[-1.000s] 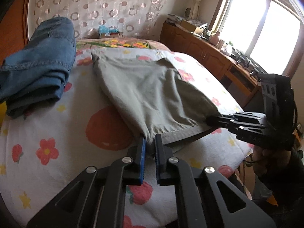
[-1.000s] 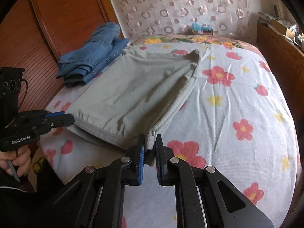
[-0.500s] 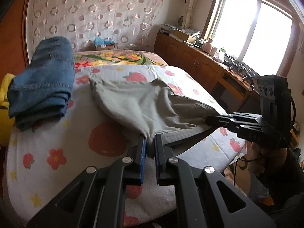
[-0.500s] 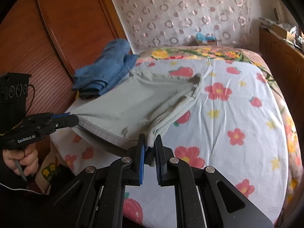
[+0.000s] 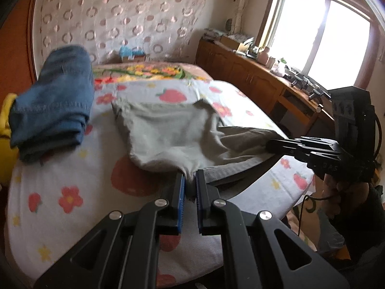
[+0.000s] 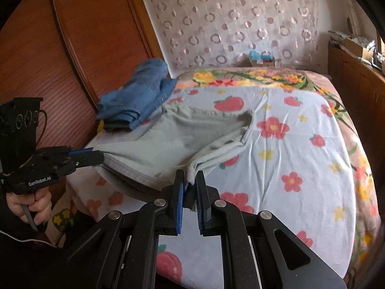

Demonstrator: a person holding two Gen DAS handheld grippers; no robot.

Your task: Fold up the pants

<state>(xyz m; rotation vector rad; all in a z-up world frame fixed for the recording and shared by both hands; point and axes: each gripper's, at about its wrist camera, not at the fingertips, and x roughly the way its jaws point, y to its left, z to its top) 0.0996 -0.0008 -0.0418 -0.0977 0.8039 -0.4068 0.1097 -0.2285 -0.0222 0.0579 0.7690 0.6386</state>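
Both clamped narrow, left gripper (image 5: 190, 180) and right gripper (image 6: 191, 180) pinching grey pants (image 5: 168, 134) corners

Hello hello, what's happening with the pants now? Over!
Left tongs and right tongs each shut on gray pants, near hem lifted off bed. Folded jeans alongside, not blocking.

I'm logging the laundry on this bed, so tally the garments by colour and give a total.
Grey-green pants, near edge pinched by the left gripper and right gripper: 1
Blue denim, folded beside them: 1
Yellow item partly hidden under the denim, type unclear: 1
Total: 3
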